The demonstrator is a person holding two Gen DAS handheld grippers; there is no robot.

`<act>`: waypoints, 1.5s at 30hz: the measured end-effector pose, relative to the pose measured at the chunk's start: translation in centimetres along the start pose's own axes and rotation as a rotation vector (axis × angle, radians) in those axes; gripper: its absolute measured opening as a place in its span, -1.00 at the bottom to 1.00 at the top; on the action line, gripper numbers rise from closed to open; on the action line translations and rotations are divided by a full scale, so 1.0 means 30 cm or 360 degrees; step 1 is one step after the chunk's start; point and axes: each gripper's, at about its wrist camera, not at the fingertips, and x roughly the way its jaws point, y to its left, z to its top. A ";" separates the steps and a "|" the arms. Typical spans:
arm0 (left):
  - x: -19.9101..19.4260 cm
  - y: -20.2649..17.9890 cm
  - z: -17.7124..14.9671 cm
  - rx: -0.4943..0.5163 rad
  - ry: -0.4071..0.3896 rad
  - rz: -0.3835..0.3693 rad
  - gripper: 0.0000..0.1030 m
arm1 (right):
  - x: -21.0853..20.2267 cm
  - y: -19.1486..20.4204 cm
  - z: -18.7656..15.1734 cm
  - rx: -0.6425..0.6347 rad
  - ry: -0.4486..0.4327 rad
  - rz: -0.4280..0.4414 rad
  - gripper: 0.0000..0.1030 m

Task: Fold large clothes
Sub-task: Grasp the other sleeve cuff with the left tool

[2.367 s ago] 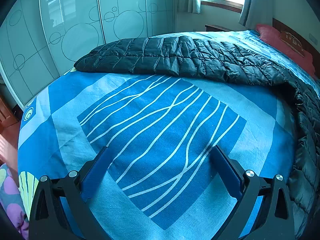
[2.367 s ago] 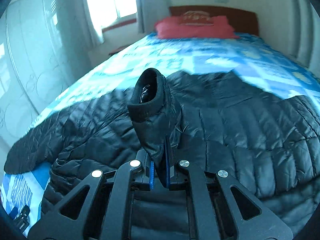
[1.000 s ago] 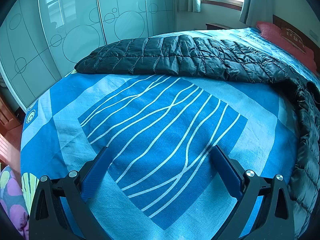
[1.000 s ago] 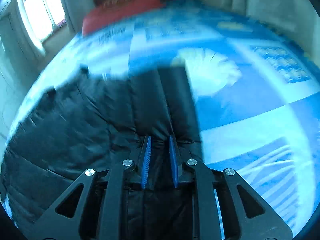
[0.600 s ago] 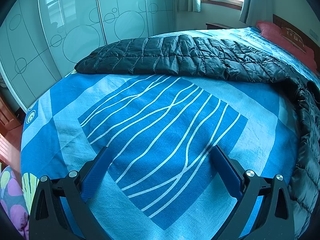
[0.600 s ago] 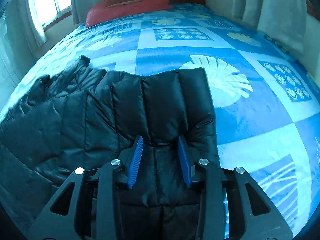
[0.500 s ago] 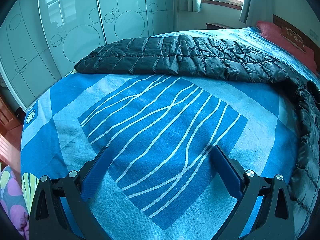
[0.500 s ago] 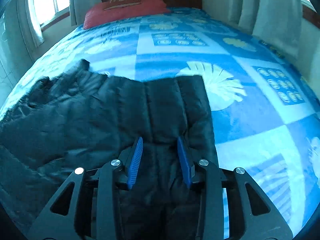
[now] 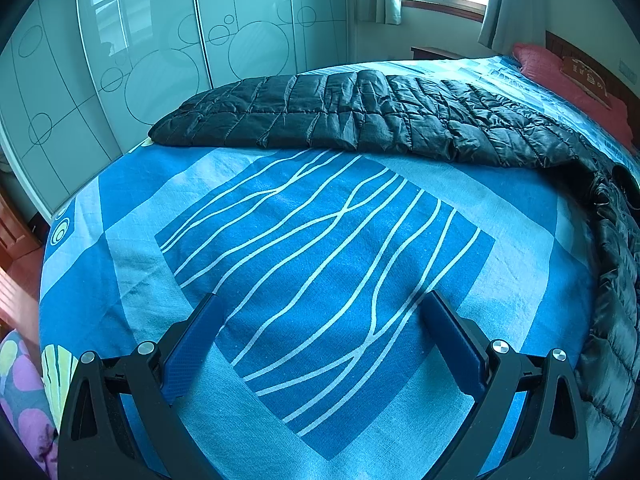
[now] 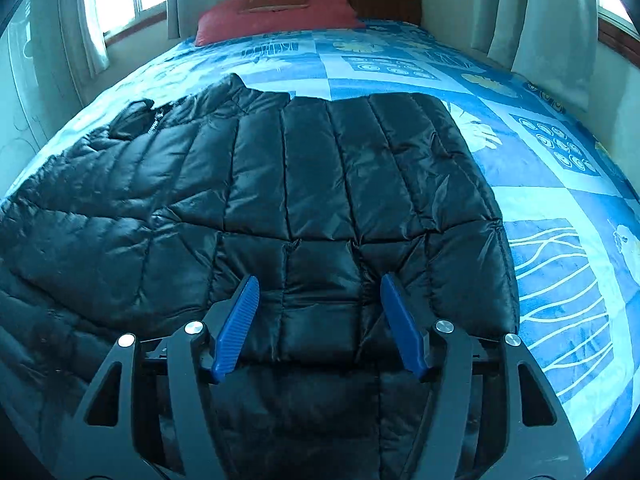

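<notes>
Black quilted jacket (image 10: 280,184) runs off frame beneath right gripper (image 10: 320,320).

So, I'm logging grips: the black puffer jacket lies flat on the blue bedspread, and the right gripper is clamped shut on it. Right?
Not quite. In the right wrist view the right gripper is open, its jaws just spread and its fingers clear of the fabric. The black puffer jacket does lie flat on the blue bedspread.

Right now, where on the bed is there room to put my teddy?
Free: the blue sheet in front of the black jacket, and the patch between the jacket and the red pillow. The jacket crowds the middle.
</notes>
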 end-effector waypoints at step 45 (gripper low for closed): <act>0.273 0.605 0.423 -0.1056 -0.0229 -0.0598 -0.88 | -0.014 0.012 -0.022 -0.0073 -0.0075 -0.0082 0.27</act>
